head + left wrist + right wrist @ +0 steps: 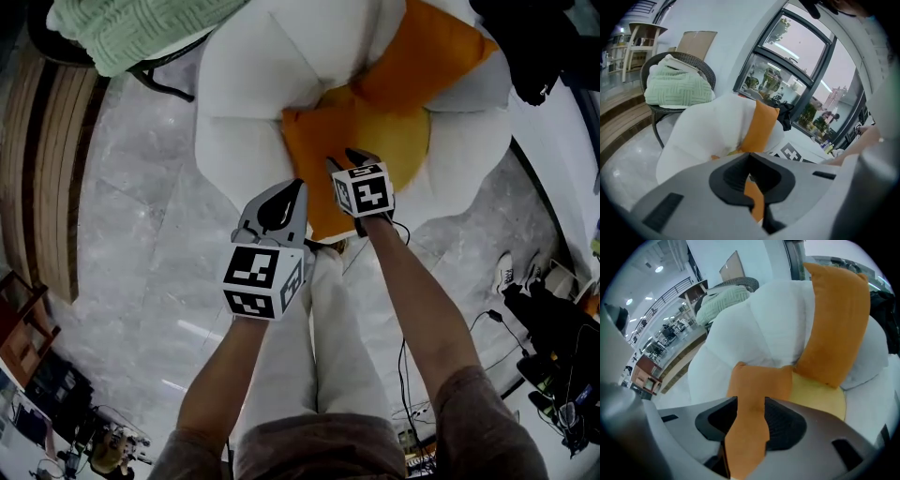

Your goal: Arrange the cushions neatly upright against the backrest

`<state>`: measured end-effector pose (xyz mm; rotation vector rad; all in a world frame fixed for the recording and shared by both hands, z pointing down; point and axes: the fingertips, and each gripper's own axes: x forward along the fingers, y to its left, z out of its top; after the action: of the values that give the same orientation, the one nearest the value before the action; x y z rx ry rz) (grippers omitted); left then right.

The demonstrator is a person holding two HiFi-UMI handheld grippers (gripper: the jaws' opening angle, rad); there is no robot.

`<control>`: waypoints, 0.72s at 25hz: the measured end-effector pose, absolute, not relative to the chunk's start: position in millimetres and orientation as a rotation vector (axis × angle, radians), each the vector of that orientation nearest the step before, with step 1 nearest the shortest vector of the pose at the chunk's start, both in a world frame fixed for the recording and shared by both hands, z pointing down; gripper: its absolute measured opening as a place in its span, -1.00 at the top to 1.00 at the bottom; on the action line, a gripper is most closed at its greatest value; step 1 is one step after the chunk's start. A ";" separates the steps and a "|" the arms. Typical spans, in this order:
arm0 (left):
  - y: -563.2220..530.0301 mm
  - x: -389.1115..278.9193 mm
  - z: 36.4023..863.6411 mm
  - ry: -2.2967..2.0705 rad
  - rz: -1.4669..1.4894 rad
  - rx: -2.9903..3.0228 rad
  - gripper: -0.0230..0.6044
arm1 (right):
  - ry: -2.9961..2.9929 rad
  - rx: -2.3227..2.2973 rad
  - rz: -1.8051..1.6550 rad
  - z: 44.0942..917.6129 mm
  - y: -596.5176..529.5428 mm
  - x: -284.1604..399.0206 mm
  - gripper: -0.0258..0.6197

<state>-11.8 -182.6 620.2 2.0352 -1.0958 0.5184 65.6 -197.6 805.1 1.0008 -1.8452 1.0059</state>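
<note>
Head view: white padded armchair (pixel 244 84) on a grey marble floor (pixel 131 216). One tall orange fabric cushion (pixel 422 61) stands on edge against the backrest, on the right side of the chair. A second orange fabric cushion (pixel 314 141) lies flat on the front of the seat and partly covers a round yellow seat pad (pixel 398 141). In the right gripper view its far corner appears to meet the foot of the standing cushion. The left gripper (pixel 298 187) sits at the left edge of the flat cushion. Its fingers (pixel 729 176) are drawn nearly together, and a thin strip of orange fabric is clamped in the slit between them. The right gripper (pixel 349 159) points steeply down over the near part of the same cushion. Its fingers (pixel 717 420) stand wide apart with the orange fabric running between them, and the pads are not pressing on it. Off to the left, a pale green knitted blanket (pixel 131 28) is piled on a dark round-backed chair (pixel 701 63), well apart from the armchair's seat.
</note>
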 end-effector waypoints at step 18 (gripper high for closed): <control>-164.1 -27.0 666.2 -1.073 0.519 1.937 0.91 | -1.780 1.017 1.024 849.3 -189.9 57.1 0.45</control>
<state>-27.0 -164.1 666.2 1.9366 -1.0734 0.5192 57.1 -189.9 849.3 1.0173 -1.7804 1.0241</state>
